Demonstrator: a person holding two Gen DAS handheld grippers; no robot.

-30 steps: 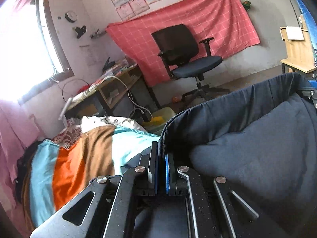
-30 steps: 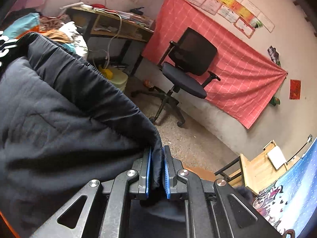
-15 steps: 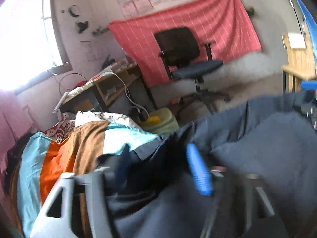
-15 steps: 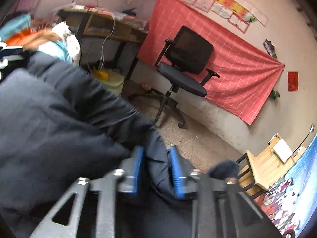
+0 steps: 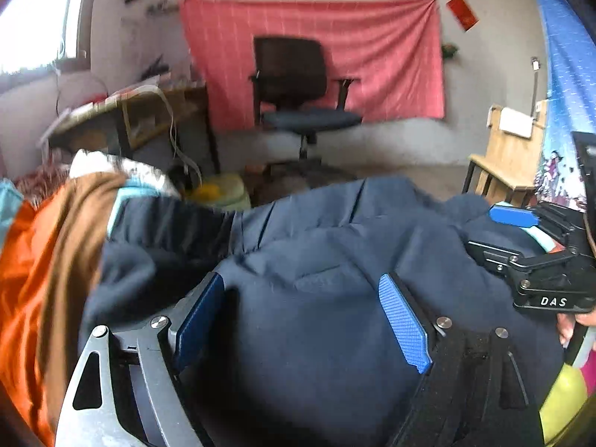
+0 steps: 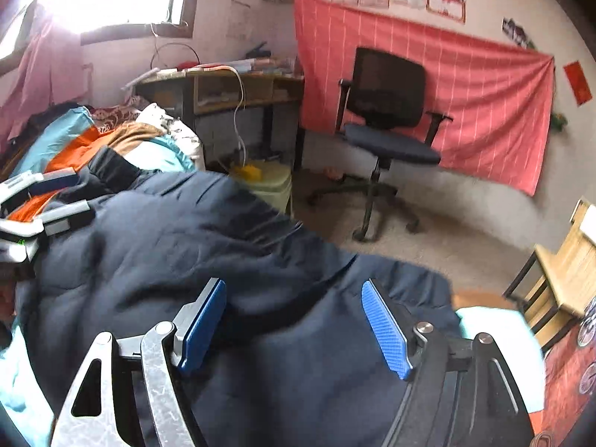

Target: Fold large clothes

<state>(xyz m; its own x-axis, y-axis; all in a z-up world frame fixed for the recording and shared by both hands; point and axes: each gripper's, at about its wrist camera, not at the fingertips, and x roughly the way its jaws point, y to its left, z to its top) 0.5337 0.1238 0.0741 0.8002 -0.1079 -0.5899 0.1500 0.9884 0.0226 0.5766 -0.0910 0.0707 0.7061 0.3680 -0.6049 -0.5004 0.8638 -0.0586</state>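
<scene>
The dark blue garment (image 5: 316, 298) lies bunched on the bed over a striped blanket (image 5: 44, 253), its lower part cut off by both views' bottom edges. The left hand-held gripper (image 5: 303, 320) and the right hand-held gripper (image 6: 294, 326) each hover over it, blue pads spread apart, gripping nothing. The left view is blurred.

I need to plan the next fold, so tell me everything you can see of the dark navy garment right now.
The navy garment is a large, padded, quilted-looking piece with stitched seams and soft bulges. It lies spread and rumpled on the bed, its left side overlapping the orange, brown and teal striped blanket. The left gripper and right gripper both hover wide open over it, gripping nothing. Whether the pads touch the fabric is unclear.
</scene>
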